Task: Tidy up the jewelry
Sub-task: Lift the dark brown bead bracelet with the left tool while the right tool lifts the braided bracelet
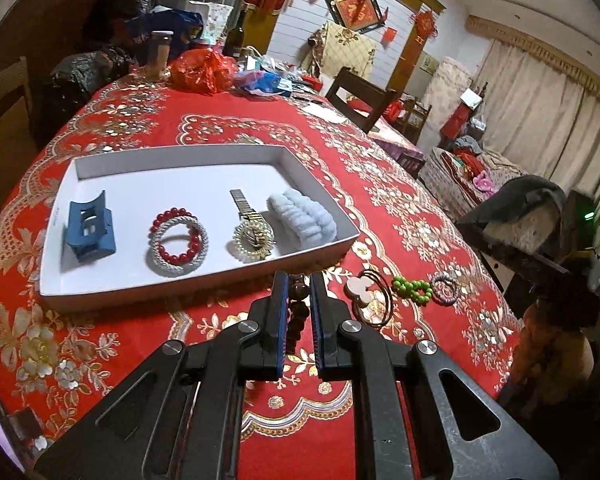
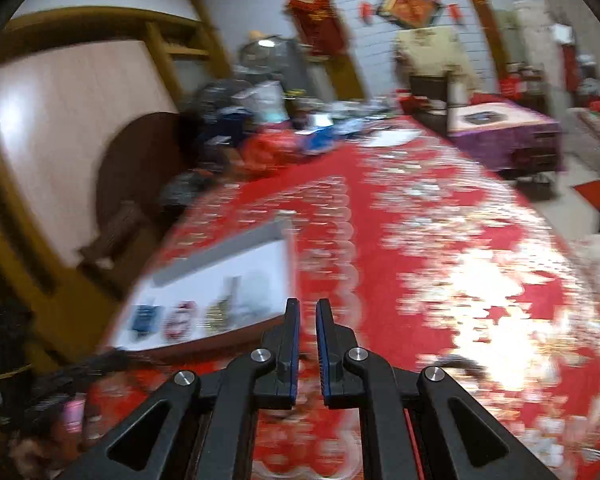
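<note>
**Dark bead bracelet clamped and lifted, bound for the white tray**

Carry toward the white tray (image 1: 204, 280), at eleven o'clock from the left gripper (image 1: 299, 280), clearing the near rim before lowering. Aim for the bare floor at the far side of the tray, at twelve o'clock from the blue hair claw (image 1: 88, 226), the red-and-white bangles (image 1: 178, 240), the gold watch (image 1: 252, 228) and the pale fluffy scrunchie (image 1: 302, 218). Keep the left gripper clenched on the dark bead bracelet (image 1: 298, 312) until the hanging strand touches down, then release; a loose loop swings, so move slowly. Leave for later the pieces on the table (image 1: 400, 208) at two o'clock: thin bangles with a white charm (image 1: 370, 296), green beads (image 1: 410, 288), a small purple bracelet (image 1: 444, 290).

Right gripper (image 2: 307, 306) closed on nothing, hovering over the red cloth.

Hard to read: right wrist view smeared by motion, tray contents there mere blotches. Most of the dark bracelet hidden behind the left gripper's fingers, so length unclear. Dark shape at the left view's three o'clock edge probably the other rig, uncertain.
</note>
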`<state>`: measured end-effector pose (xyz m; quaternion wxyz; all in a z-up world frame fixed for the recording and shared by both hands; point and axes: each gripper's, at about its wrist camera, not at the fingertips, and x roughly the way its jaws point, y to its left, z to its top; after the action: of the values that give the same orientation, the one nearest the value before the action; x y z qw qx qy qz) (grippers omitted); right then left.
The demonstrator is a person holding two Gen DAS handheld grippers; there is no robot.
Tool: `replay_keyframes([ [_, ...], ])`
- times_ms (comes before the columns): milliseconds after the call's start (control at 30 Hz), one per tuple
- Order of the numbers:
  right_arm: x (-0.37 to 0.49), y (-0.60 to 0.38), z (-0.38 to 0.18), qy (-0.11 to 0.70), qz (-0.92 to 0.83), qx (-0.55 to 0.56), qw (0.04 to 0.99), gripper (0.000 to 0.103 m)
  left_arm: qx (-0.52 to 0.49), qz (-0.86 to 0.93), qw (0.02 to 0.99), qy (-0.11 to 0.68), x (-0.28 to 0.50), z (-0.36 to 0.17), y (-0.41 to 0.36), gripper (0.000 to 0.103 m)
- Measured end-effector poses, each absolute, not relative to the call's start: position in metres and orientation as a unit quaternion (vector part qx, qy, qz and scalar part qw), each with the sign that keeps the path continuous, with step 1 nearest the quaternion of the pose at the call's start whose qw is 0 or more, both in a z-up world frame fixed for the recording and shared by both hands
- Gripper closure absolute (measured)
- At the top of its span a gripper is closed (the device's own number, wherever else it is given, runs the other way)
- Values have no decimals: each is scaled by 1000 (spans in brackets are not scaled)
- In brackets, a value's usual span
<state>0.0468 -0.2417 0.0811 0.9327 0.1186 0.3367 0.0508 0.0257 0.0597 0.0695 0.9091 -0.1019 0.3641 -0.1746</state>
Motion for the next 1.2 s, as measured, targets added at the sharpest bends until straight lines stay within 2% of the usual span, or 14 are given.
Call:
replay_keyframes([
  [67, 51, -273, 65, 367, -22, 162, 916, 89, -104, -174, 909, 365, 26, 69, 61, 94],
  [100, 52, -287, 56, 382, -48, 191, 903, 79, -104, -174, 909, 365, 26, 69, 61, 94],
  [133, 52, -299, 47, 396, -74, 211, 891, 75, -105, -176, 908, 366, 27, 68, 60, 94],
  [233, 55, -307, 35, 414, -73, 234, 877, 72, -105, -180, 905, 370, 27, 64, 56, 94],
  [300, 63, -297, 27, 441, -66, 214, 869, 65, -104, -183, 904, 373, 27, 63, 54, 94],
  [367, 74, -283, 14, 477, -71, 161, 861, 65, -102, -186, 902, 375, 27, 62, 51, 94],
  [467, 81, -258, 10, 490, -95, 63, 864, 65, -98, -185, 902, 377, 26, 61, 49, 94],
  [533, 78, -258, 10, 484, -103, 63, 867, 66, -96, -182, 901, 381, 27, 59, 47, 94],
  [633, 76, -261, 12, 482, -103, 60, 868, 80, -93, -174, 901, 386, 27, 57, 45, 94],
  [667, 76, -259, 13, 482, -97, 61, 868, 95, -92, -172, 901, 388, 28, 57, 45, 94],
  [767, 72, -261, 17, 471, -81, 80, 875, 97, -88, -168, 903, 387, 25, 57, 44, 94],
  [967, 49, -245, 61, 362, -60, 56, 929, 97, -89, -164, 903, 386, 25, 57, 46, 94],
  [1200, 41, -234, 83, 308, -24, 59, 949, 97, -90, -162, 903, 387, 26, 58, 48, 94],
])
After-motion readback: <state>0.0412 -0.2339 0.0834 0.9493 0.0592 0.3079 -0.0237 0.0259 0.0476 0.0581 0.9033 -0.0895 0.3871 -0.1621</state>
